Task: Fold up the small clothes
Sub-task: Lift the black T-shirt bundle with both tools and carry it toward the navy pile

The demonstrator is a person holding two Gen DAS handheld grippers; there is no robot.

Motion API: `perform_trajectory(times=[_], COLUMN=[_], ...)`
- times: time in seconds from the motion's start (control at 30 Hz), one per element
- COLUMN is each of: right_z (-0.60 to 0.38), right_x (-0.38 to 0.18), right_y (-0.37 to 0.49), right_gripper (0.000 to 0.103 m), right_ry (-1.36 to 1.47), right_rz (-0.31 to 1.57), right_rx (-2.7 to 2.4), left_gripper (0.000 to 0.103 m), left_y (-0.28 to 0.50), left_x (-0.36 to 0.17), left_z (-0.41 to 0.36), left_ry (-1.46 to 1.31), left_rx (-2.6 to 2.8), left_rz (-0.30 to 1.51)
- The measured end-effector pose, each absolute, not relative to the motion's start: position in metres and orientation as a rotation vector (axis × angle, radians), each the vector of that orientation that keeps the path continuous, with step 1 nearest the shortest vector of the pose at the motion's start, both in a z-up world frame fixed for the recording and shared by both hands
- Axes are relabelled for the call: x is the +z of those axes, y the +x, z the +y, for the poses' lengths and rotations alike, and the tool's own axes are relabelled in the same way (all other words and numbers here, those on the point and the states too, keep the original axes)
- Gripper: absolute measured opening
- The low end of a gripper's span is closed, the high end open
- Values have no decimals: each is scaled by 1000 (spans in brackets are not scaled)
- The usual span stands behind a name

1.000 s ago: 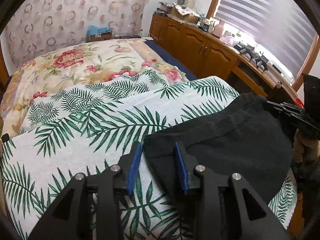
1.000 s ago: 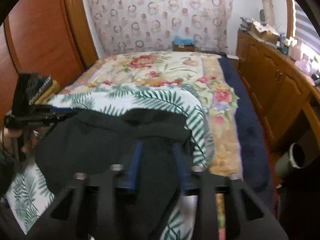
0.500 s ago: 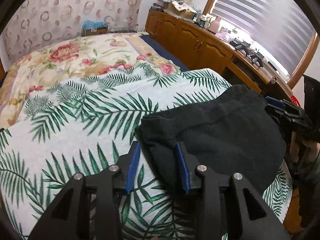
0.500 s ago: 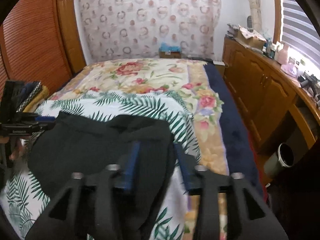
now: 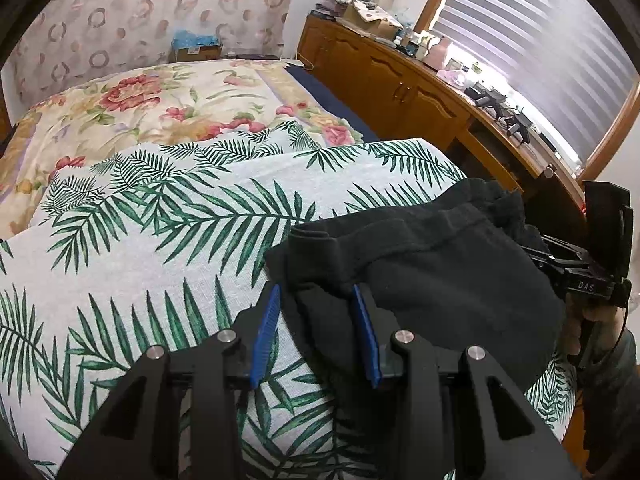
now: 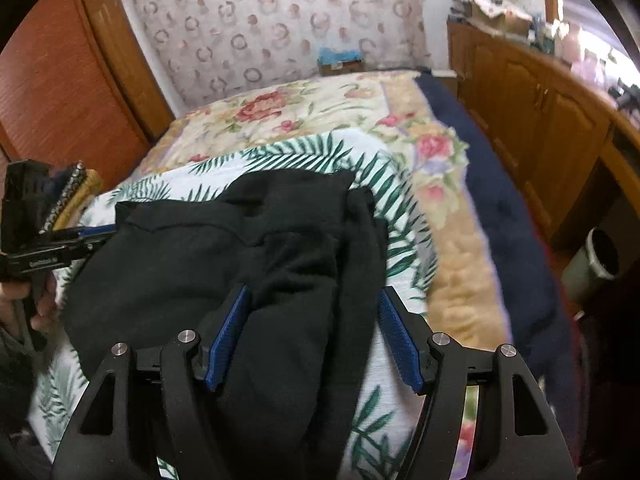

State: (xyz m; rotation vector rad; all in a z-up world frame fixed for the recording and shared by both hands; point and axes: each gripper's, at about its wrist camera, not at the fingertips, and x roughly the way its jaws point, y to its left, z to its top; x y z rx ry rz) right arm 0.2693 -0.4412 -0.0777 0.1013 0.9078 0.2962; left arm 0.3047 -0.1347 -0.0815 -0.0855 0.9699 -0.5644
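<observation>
A black garment (image 5: 440, 264) lies bunched and partly folded on a white cloth with green palm leaves (image 5: 160, 260) spread over the bed. My left gripper (image 5: 315, 288) stands over the garment's left edge. A fold of the cloth lies between its blue pads, which stay apart and do not visibly press it. My right gripper (image 6: 313, 288) is over the garment's right side (image 6: 288, 280). Its jaws are opening wide, and the fabric lies loose between them. Each gripper also shows in the other's view, the left gripper (image 6: 100, 234) and the right gripper (image 5: 540, 250), each held by a hand.
A floral bedspread (image 5: 160, 108) covers the far bed. Wooden cabinets (image 5: 400, 84) with clutter on top line the right side under a blinded window. A round bin (image 6: 596, 260) stands on the floor to the right. A wooden door (image 6: 60, 80) is at the left.
My right gripper's jaws went from shut on the black fabric to wide apart, and the fabric settled onto the bed. My left gripper kept its place and its width.
</observation>
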Motion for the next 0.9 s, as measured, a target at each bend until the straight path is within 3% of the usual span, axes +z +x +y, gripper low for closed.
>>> perform_trajectory(times=[0.1,0.13,0.17,0.27,0.37,0.67,0.9], right_z=[-439,-438,-436,-432,-429,-404,-368], right_x=[-77,-76,-76,-76,-70,-24,12], right_y=[270,269,269,268,265,234,233], right_gripper=[67,61,48,34,21,16,15], right_ry=[99,97,103,112,103,20,-24], right_rz=[901,900,899,904,889,680,569], right_rx=[304,311,335,385,413,404,461], left_gripper=[31,27,22,13,10,8,8], left_y=[306,306,306,306,297,250,220], left_x=[-83,-84,-84,-83,-69,-2,41], left_z=[-134,-134,-133,-132,-126,-112,-55], left_ry=[-118,-129,-142,-163,-207,-141,-167], left_rx=[-577,-587,-596,-627,-676,-685,-587], left_rz=[977,981,983,978,925,710,575])
